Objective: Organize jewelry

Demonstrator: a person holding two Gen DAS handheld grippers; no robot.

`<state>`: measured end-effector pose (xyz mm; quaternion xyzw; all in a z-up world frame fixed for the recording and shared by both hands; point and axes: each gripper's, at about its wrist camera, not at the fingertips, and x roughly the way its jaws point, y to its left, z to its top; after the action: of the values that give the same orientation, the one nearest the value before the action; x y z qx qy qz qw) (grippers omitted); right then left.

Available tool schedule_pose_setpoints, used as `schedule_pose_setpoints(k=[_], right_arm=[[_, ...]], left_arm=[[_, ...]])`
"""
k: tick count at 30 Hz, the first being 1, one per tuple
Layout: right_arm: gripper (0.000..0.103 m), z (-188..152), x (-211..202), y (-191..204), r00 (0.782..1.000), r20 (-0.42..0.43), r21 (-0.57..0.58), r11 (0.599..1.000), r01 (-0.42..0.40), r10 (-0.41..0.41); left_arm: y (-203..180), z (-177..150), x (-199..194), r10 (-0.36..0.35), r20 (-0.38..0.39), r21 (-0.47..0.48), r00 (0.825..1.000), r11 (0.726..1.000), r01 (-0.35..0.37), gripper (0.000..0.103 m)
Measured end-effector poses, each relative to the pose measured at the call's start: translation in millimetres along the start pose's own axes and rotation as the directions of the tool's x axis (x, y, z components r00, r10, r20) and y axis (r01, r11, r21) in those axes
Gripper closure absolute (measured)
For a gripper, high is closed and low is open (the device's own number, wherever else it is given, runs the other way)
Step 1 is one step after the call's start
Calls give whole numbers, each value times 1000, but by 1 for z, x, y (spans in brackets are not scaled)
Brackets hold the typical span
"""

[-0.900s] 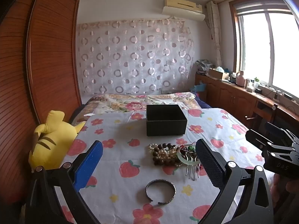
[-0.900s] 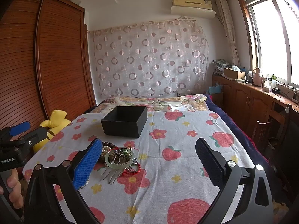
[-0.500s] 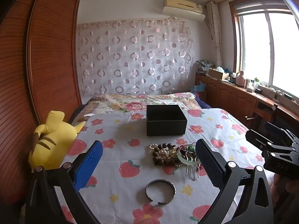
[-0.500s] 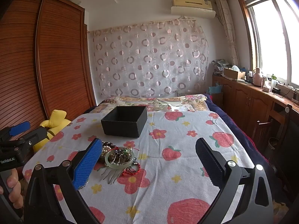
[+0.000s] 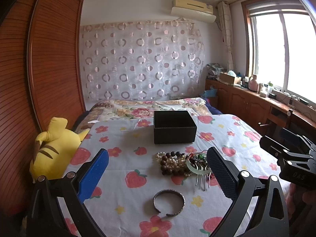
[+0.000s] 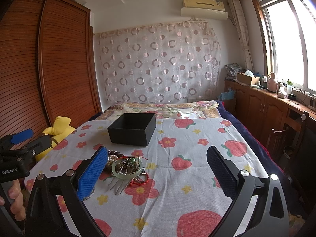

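Left wrist view: left gripper [image 5: 157, 168] low over strawberry-print cloth [image 5: 126, 138], jaws wide apart, nothing between pads. Silver cuff bangle [image 5: 169, 203] lying alone nearest camera. Beyond it, jewelry pile [image 5: 181, 165]: bead strands, jade bangle, hair comb touching. Open black box [image 5: 174, 127] farther back.

Right wrist view: right gripper [image 6: 157, 167] jaws spread, holding nothing. Pile just beside left pad; red cord bracelet [image 6: 140, 180] at its near edge. Yellow plush [image 6: 59, 127] at bed's left edge.

Your window [image 5: 284, 47] at the right of the frame blows out white; daylight stays soft; edges bend, corners go dark.
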<state>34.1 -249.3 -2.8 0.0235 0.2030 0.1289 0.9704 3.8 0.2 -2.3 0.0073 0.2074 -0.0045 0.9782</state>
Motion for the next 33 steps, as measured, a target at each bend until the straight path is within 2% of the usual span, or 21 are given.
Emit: schedule_pose_setpoints(k=[33], right_arm=[[2,0,-2,4,1000,-1,-9,1000,-18,18]], left_arm=[[0,1,-5,4,2,-5,1000,1000,-4,7]])
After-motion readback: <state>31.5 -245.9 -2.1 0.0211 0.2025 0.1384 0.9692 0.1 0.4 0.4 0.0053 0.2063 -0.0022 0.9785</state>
